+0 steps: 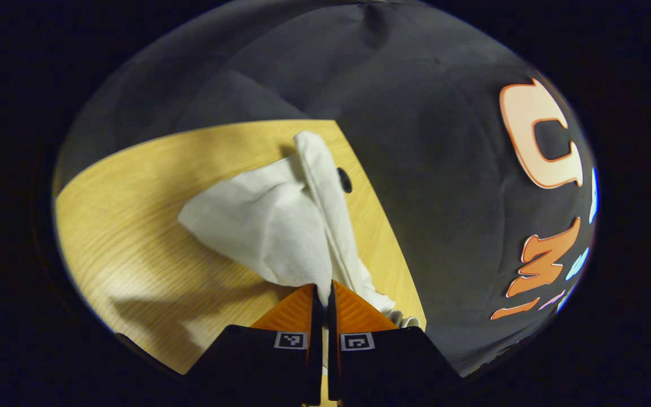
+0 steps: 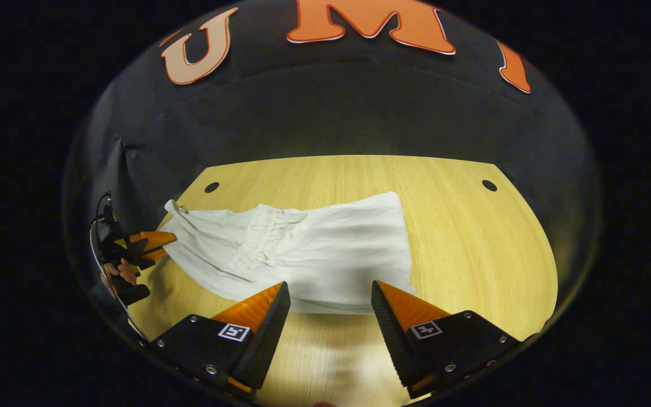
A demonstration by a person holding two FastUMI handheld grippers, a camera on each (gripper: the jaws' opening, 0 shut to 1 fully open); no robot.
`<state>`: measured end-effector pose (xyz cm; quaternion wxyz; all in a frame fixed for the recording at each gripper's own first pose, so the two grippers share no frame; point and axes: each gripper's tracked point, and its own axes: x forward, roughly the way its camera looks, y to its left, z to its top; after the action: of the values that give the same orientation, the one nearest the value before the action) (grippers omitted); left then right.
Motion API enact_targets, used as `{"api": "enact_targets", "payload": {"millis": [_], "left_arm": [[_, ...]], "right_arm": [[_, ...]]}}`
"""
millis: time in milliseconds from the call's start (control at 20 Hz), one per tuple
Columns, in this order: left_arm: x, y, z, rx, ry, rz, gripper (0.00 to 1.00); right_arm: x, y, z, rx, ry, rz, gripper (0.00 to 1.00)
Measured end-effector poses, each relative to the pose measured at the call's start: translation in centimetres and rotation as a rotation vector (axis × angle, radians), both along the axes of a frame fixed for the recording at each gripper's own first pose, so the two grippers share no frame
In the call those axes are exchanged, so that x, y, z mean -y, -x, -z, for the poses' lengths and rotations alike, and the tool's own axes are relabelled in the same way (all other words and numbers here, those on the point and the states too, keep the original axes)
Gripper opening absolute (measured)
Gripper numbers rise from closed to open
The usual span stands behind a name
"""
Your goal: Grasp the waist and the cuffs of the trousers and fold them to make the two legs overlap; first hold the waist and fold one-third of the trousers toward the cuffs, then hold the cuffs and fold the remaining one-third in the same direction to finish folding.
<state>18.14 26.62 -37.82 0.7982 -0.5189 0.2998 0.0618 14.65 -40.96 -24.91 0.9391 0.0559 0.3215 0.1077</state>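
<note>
White trousers (image 2: 314, 254) on the table (image 2: 472, 237): left tool (image 1: 323, 291) pinches an edge, right tool (image 2: 330, 299) spread; lone-sided pulling could skew the fold.

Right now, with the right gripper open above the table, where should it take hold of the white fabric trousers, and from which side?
White fabric trousers: probably the near bottom edge, which lies flat just beyond the open right gripper; come in low from the near side. The left gripper already pinches the far end.
</note>
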Motion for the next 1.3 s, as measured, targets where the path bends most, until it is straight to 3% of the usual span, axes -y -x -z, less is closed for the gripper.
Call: {"api": "enact_targets", "payload": {"millis": [450,750,1000,1300], "left_arm": [[2.6,0.4,-10.1,0.122,-0.303,0.050,0.08],[7.2,-1.4,-16.1,0.206,-0.505,0.124,0.08],[14.3,-3.4,-19.9,0.270,-0.690,0.252,0.10],[25.7,-6.5,-20.0,0.324,-0.898,0.462,0.08]], "right_arm": [[7.0,1.0,-1.6,0.056,-0.052,0.005,0.87],[11.9,1.9,-2.2,0.085,-0.074,0.040,0.87],[15.9,3.0,-2.0,0.097,-0.104,0.087,0.87],[20.4,4.8,-0.9,0.096,-0.135,0.145,0.89]]}}
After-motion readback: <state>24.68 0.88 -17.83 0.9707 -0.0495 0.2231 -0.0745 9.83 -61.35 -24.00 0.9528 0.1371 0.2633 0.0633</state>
